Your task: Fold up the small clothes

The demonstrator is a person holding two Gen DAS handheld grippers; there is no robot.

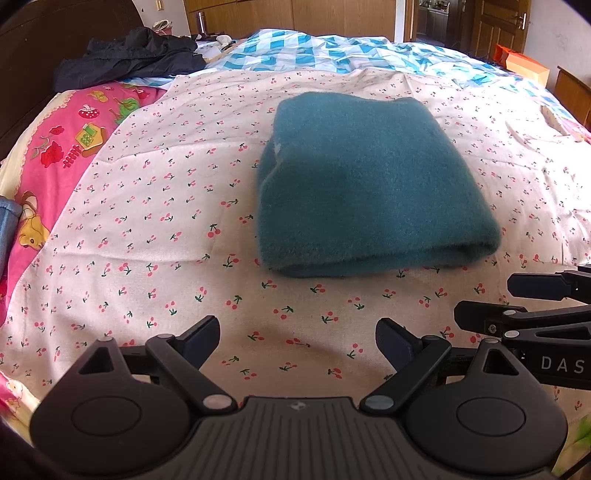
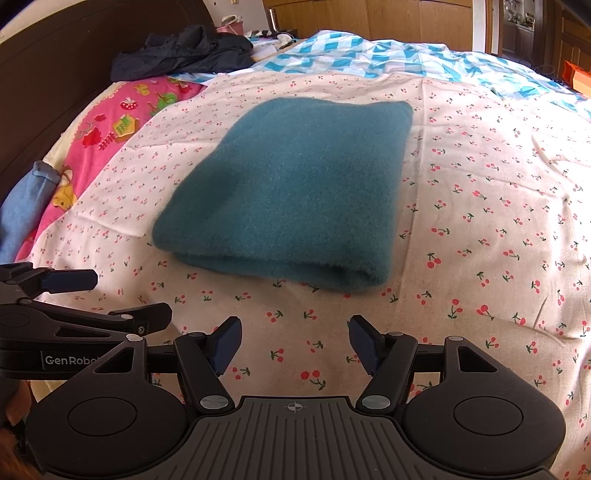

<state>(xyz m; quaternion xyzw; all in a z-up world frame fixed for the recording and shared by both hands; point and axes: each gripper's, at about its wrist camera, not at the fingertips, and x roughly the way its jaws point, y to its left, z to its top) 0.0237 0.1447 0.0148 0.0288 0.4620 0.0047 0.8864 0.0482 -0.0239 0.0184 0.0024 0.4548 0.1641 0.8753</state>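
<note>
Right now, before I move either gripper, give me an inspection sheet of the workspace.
Surface: bed under a cherry-print sheet, lightly creased.
Job's things: teal cloth lies folded on the sheet, fold edge toward the cameras, nothing gripping it.
Clutter: dark jacket heaped near the headboard; blue cloth at the left edge; pink cartoon sheet; blue checked quilt beyond.
Grippers: left gripper open, empty, short of the teal cloth; right gripper open, empty, beside it.
Cables: nothing seen.
Surroundings: wooden cabinets along the far wall, door on the right, orange box past the bed.
</note>
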